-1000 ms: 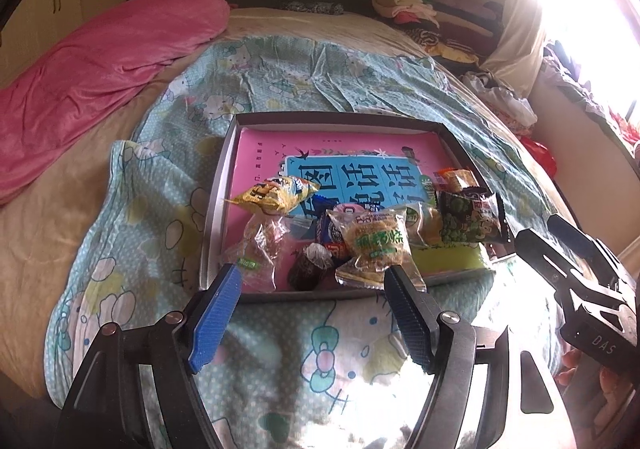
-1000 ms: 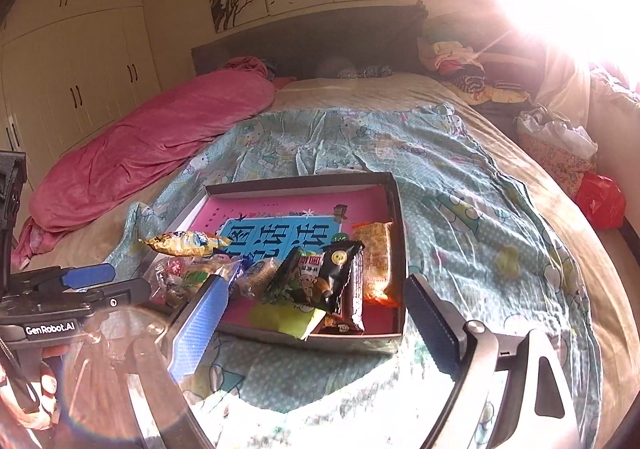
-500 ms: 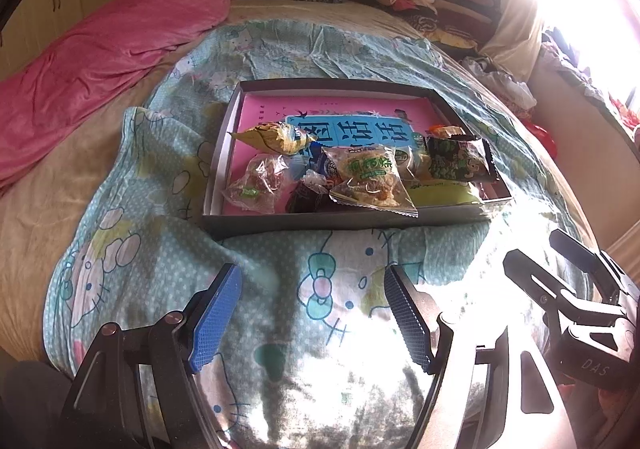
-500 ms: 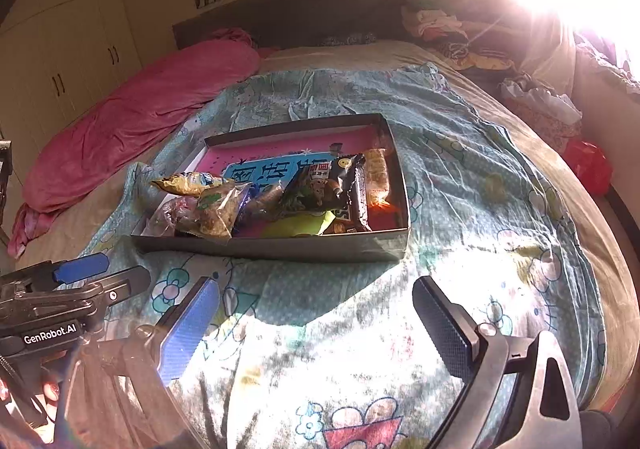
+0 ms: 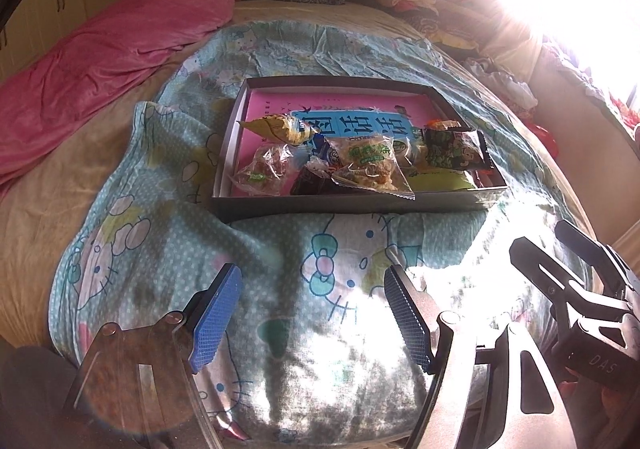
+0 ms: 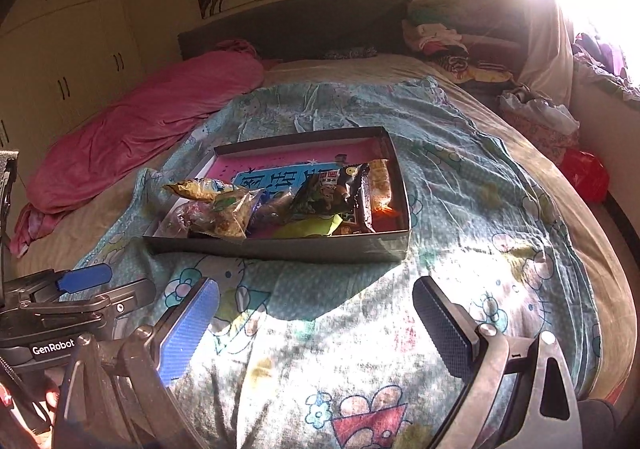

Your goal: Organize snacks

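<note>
A shallow dark box [image 5: 344,205] [image 6: 280,249] with a pink and blue printed bottom lies on the bed. Several snack packets are heaped along its near side: a yellow bag [image 5: 276,129] [image 6: 196,189], a clear pack with a green label [image 5: 370,163], a dark green pack [image 5: 452,149] [image 6: 320,197], a clear candy bag [image 5: 264,169]. My left gripper [image 5: 314,313] is open and empty, well short of the box. My right gripper [image 6: 316,325] is open and empty, also short of it. Each gripper shows at the edge of the other's view.
The box rests on a light blue cartoon-print sheet [image 5: 328,273]. A pink quilt [image 5: 100,61] lies along the left of the bed. Piled clothes [image 6: 440,41] sit by the headboard. A red bag [image 6: 584,173] is beside the bed at right. Strong window glare fills the upper right.
Both grippers have drawn back from the box toward the foot of the bed. The box now looks smaller and farther. Both stay open and empty.
</note>
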`<state>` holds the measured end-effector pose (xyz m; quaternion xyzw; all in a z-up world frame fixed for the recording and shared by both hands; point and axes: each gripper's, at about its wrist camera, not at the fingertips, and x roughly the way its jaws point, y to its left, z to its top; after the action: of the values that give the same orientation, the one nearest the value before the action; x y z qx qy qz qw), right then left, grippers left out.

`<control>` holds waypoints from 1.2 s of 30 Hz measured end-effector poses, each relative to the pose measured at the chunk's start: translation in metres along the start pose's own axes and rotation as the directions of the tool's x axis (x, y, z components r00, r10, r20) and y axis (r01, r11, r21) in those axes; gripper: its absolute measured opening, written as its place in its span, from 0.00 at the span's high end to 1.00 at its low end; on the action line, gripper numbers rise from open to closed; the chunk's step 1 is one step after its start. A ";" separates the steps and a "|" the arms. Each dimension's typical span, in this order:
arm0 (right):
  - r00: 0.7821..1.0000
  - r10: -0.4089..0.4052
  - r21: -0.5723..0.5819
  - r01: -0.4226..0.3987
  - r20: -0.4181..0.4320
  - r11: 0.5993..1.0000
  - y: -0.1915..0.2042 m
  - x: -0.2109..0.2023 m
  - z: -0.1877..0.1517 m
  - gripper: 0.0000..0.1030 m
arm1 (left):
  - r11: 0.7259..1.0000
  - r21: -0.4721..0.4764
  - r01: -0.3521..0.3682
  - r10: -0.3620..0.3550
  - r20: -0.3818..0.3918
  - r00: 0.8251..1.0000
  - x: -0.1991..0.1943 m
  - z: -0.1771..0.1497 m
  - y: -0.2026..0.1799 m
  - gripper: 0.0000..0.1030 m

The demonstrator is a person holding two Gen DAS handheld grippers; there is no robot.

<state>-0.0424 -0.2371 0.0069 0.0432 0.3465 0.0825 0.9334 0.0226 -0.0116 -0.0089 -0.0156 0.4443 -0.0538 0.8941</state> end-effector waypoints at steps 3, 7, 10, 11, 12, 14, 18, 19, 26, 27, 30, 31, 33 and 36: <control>1.000 -0.001 -0.003 0.001 -0.003 1.000 0.001 0.000 -0.001 0.05 | 1.000 0.000 -0.002 0.002 0.004 1.000 -0.001 0.000 0.000 0.27; 1.000 -0.003 -0.003 0.003 -0.009 1.000 0.001 0.001 -0.002 0.05 | 1.000 0.000 -0.004 0.004 0.001 1.000 -0.001 0.000 -0.001 0.27; 1.000 -0.003 -0.003 0.003 -0.013 1.000 0.001 0.002 -0.002 0.05 | 1.000 0.001 -0.006 0.006 0.001 1.000 -0.001 0.000 -0.001 0.27; 1.000 -0.005 -0.002 0.004 -0.014 1.000 0.001 0.003 -0.003 0.05 | 1.000 0.001 -0.005 0.005 0.001 1.000 -0.001 0.000 -0.001 0.27; 1.000 -0.004 -0.001 0.004 -0.015 1.000 0.001 0.003 -0.003 0.05 | 1.000 0.002 -0.004 0.004 0.000 1.000 -0.001 0.000 -0.001 0.27; 1.000 -0.005 0.000 0.005 -0.015 1.000 0.000 0.004 -0.002 0.05 | 1.000 0.003 -0.007 0.007 -0.002 1.000 -0.001 0.000 -0.001 0.27; 1.000 -0.006 0.004 0.006 -0.019 1.000 -0.001 0.005 -0.003 0.05 | 1.000 0.005 -0.013 0.013 -0.001 1.000 -0.002 0.000 -0.002 0.27; 1.000 -0.006 0.005 0.006 -0.021 1.000 -0.001 0.005 -0.003 0.05 | 1.000 0.006 -0.013 0.013 -0.001 1.000 -0.002 0.000 -0.002 0.27; 1.000 -0.009 0.013 0.009 -0.022 1.000 -0.003 0.005 -0.003 0.05 | 1.000 0.012 -0.020 0.020 0.002 1.000 -0.002 0.000 -0.003 0.27; 1.000 -0.009 0.013 0.009 -0.022 1.000 -0.003 0.005 -0.003 0.05 | 1.000 0.012 -0.021 0.021 0.002 1.000 -0.003 -0.001 -0.003 0.27; 1.000 -0.009 0.012 0.009 -0.020 1.000 -0.003 0.005 -0.003 0.05 | 1.000 0.014 -0.026 0.026 0.003 1.000 -0.003 -0.001 -0.003 0.27; 1.000 -0.010 0.012 0.010 -0.019 1.000 -0.003 0.005 -0.003 0.05 | 1.000 0.015 -0.027 0.027 0.003 1.000 -0.003 -0.001 -0.003 0.27; 1.000 -0.010 0.013 0.010 -0.019 1.000 -0.003 0.005 -0.003 0.05 | 0.999 0.018 -0.032 0.032 0.004 0.999 -0.003 -0.001 -0.003 0.27; 1.000 -0.012 0.015 0.012 -0.019 1.000 -0.004 0.005 -0.003 0.05 | 0.999 0.026 -0.043 0.042 0.005 0.999 -0.003 -0.001 -0.004 0.27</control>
<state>-0.0403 -0.2396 0.0006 0.0475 0.3562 0.0748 0.9302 0.0201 -0.0151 -0.0068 0.0054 0.4418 -0.0406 0.8962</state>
